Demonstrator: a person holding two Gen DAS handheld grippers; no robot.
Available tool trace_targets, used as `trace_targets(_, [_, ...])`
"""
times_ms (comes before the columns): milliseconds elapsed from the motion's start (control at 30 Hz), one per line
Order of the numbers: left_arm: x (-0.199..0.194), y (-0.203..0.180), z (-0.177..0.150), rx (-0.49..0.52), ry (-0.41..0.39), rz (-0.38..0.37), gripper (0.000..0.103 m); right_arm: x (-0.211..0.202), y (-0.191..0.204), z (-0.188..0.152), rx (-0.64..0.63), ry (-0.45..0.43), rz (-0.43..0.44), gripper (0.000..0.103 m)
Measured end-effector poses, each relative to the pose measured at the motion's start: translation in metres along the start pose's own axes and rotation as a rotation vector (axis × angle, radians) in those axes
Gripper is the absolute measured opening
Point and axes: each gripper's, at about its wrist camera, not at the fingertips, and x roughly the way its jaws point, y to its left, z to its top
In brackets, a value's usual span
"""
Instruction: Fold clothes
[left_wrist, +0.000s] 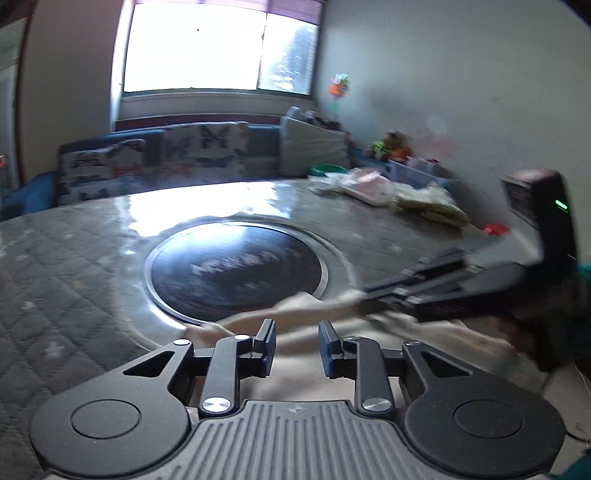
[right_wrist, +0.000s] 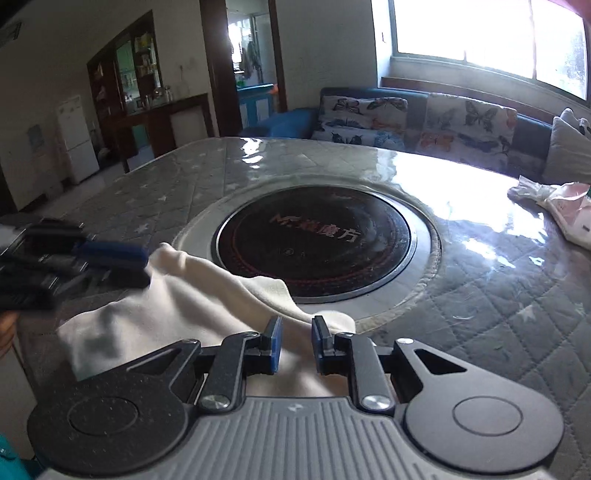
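Clearly a cream cloth (right_wrist: 177, 295) spread at the near edge of the desk (right_wrist: 498, 295), just short of the round black hob (right_wrist: 314, 240) and lapping its rim, long axis running side to side across both claws. Left claw (left_wrist: 297, 345) released, jaws apart above the cloth's left end, gripping nothing. Right claw (right_wrist: 296, 345) likewise released, straddling a raised fold at the right end, so probably nearer a pinch.

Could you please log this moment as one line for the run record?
task: fold clothes | left gripper: open, over cream garment | right gripper: open, over garment | table: garment at near edge
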Motion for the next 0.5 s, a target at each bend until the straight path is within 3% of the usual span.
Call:
trace_targets(200, [0.014,-0.016,-0.020,0.026,0.071,-0.064,0.028,0.015,-0.004,0.002,0.031,0.031,-0.012,0.017])
trace_targets(367, [0.012,-0.016,-0.026,0.013,0.071,-0.078,0.032,0.008,0.008,0.015,0.006,0.013,0.002,0.019])
trace_targets(500, [0.009,-0.014,-0.028,-0.003,0.066,-0.082,0.033,0.026,0.021,0.022,-0.034,0.043,0.017,0.020])
